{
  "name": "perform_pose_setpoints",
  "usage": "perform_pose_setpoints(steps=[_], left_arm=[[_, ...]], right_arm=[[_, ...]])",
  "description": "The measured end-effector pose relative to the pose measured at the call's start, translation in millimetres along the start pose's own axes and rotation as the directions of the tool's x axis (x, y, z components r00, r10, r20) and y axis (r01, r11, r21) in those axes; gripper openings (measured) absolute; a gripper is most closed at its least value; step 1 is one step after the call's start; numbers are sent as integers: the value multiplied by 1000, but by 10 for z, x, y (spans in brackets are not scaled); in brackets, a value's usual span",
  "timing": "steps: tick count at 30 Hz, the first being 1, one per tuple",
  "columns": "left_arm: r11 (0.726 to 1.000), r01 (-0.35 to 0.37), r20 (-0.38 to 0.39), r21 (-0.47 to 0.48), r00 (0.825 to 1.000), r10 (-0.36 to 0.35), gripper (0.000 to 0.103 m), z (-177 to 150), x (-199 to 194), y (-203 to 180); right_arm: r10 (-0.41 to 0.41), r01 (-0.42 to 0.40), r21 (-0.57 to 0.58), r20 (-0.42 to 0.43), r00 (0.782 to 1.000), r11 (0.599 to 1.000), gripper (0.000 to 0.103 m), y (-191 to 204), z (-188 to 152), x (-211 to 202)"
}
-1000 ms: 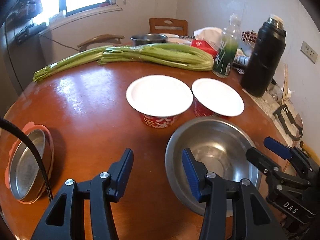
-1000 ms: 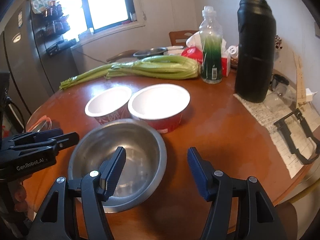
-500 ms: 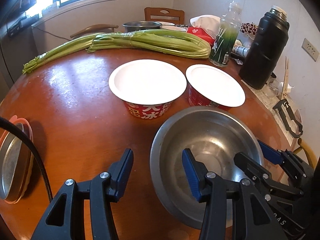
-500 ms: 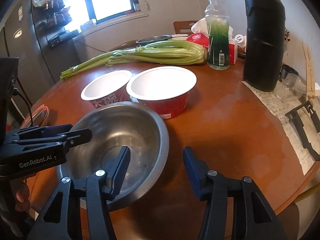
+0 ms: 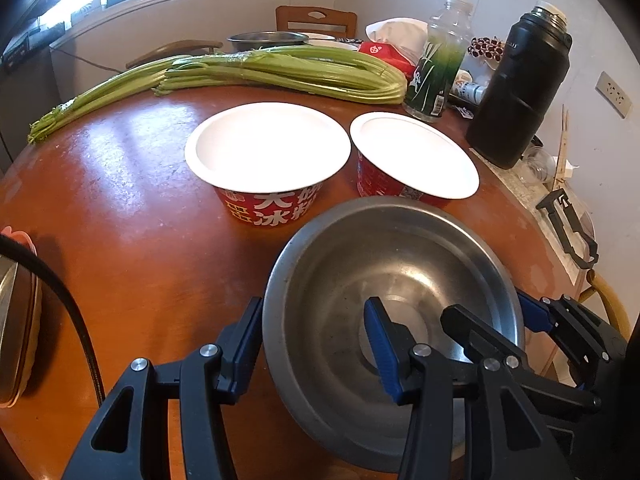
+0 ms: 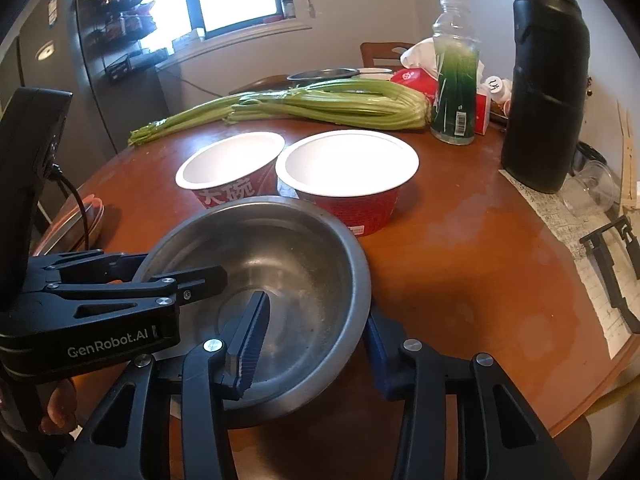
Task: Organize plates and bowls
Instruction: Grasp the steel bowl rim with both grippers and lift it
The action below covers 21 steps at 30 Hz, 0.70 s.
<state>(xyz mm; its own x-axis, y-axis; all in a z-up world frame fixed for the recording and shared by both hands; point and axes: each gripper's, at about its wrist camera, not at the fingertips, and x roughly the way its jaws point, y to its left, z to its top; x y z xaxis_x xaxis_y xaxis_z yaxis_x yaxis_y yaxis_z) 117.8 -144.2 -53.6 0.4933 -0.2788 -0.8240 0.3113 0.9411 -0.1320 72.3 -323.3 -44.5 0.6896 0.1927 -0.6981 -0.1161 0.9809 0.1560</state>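
Steel bowl (image 5: 394, 280) sits at 6 o'clock on the table (image 5: 120, 216). Both grippers straddle its rim, left gripper (image 5: 314, 344) at 9, right gripper (image 6: 316, 336) at 3, jaws narrowish, right's just been closing. Can't tell if either is pinching yet. Probably a 2-handed lift, toward the 2 red bowls (image 5: 268, 160) at 12.

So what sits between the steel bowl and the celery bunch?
The two red paper bowls stand side by side between the steel bowl and the celery; both wrist views show it.
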Motion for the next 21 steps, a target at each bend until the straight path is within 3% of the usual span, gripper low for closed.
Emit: perform_pose_setpoints(steps=[8,21], left_arm=[[1000,12,15,-8,1000,-12,50,-6,-93,54],[997,-46,58,-57,997,50,50,-135,-434,389]], right_arm=[[9,-9,-4,10,1000,1000,45,64,29,-62],[74,-73,-67,18,997,995,46,494,88,-158]])
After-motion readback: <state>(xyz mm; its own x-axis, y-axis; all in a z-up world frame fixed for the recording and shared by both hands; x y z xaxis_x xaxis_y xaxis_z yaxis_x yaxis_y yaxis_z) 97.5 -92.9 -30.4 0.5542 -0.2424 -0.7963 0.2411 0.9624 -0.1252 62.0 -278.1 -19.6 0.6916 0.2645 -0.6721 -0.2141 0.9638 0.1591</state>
